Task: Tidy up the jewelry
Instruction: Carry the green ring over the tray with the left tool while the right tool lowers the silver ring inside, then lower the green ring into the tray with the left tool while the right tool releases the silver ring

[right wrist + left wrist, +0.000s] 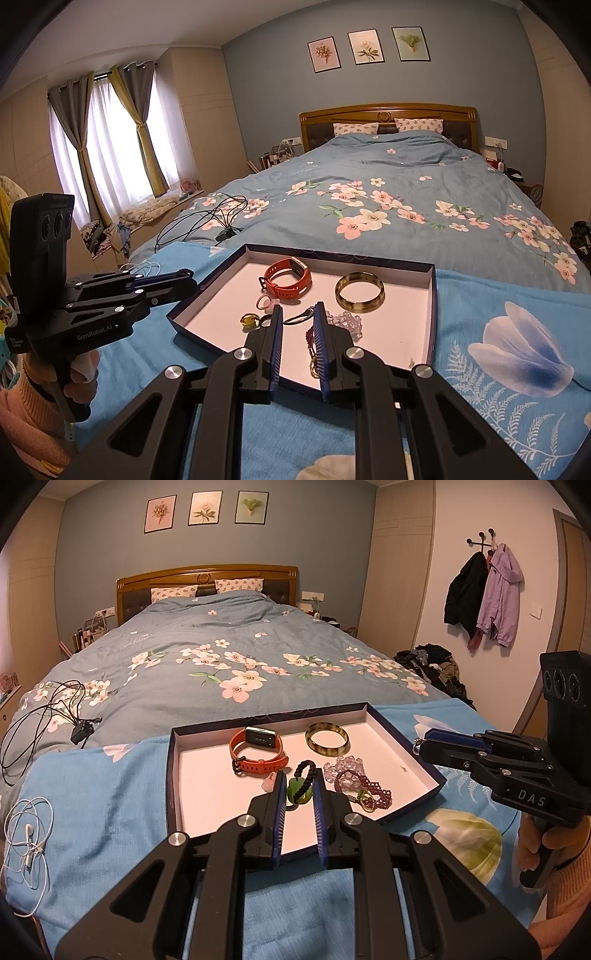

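Standing at the foot of a bed w/ a blue floral duvet, a person holds two grippers over a shallow tray w/ dark walls and a pale floor, set on a light-blue cloth; the jewelry is all in that tray, none seen loose on the cloth.

Toward the tray's far side: an orange watch and, well apart to its right, a gold-green bangle, each lying alone; these two look sorted. Nearer the front: a green pendant on black cord, clear lilac beads, a dark red bead bracelet w/ a small amber piece touching it, a pale pink ring and an amber ring; this lot sits bunched, some pieces touching or overlapping, so probably still to be spread out.

Left gripper hangs over the tray's near part, fingers a little apart w/ the pendant seen between them; can't tell if it's touching; nothing clamped. Right gripper is likewise slightly open above the bead cluster, holding nothing; from the left view its tips look nearly together.

My guess: approx. halfway; gathering done, separating the front cluster left.
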